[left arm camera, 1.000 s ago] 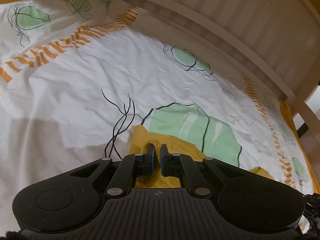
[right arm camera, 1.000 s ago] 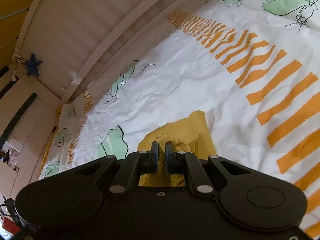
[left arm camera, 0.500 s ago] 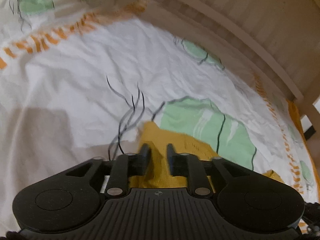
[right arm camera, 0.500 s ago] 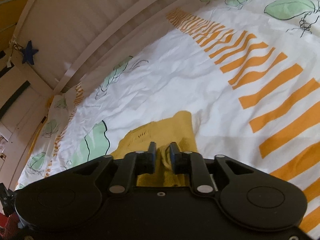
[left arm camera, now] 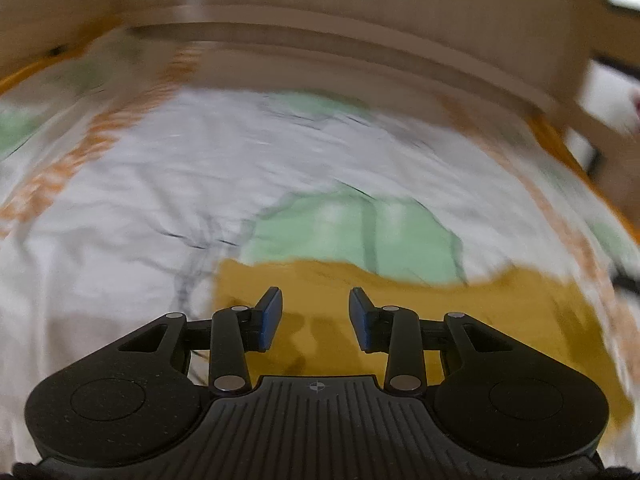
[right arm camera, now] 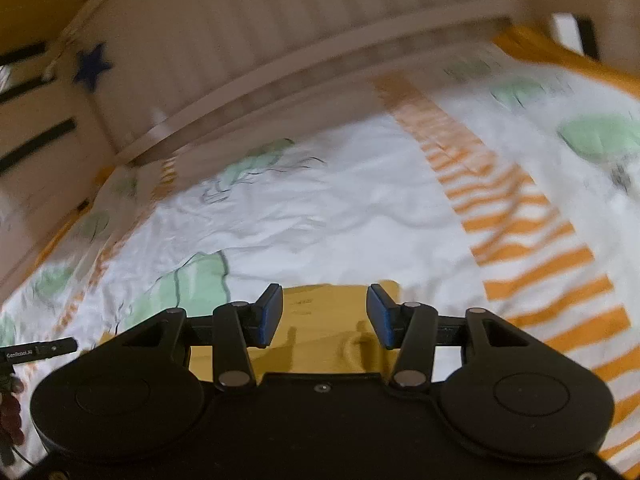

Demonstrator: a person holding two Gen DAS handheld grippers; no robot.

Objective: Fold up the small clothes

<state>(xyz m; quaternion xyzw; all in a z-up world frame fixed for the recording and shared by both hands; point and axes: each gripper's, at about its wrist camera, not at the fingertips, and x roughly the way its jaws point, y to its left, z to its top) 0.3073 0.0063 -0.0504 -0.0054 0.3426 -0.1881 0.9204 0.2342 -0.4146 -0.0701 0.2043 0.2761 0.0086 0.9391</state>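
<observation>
A small mustard-yellow garment (left arm camera: 460, 312) lies flat on the white patterned bed sheet (left arm camera: 160, 184). In the left wrist view my left gripper (left arm camera: 315, 318) is open and empty above the garment's left part. In the right wrist view the same garment (right arm camera: 324, 324) lies under my right gripper (right arm camera: 324, 316), which is open and empty above its right edge. Both views are blurred by motion.
The sheet has orange stripes (right arm camera: 532, 240) and green leaf prints (left arm camera: 360, 236). A slatted wooden bed rail (right arm camera: 280, 40) runs along the far side, with a blue star (right arm camera: 92, 66) on it. My left gripper's body shows at the right wrist view's left edge (right arm camera: 36, 350).
Both grippers were shut on folds of the yellow garment. Both have opened and let go, and the garment now lies flat. Both cameras have pulled back and tilted up.
</observation>
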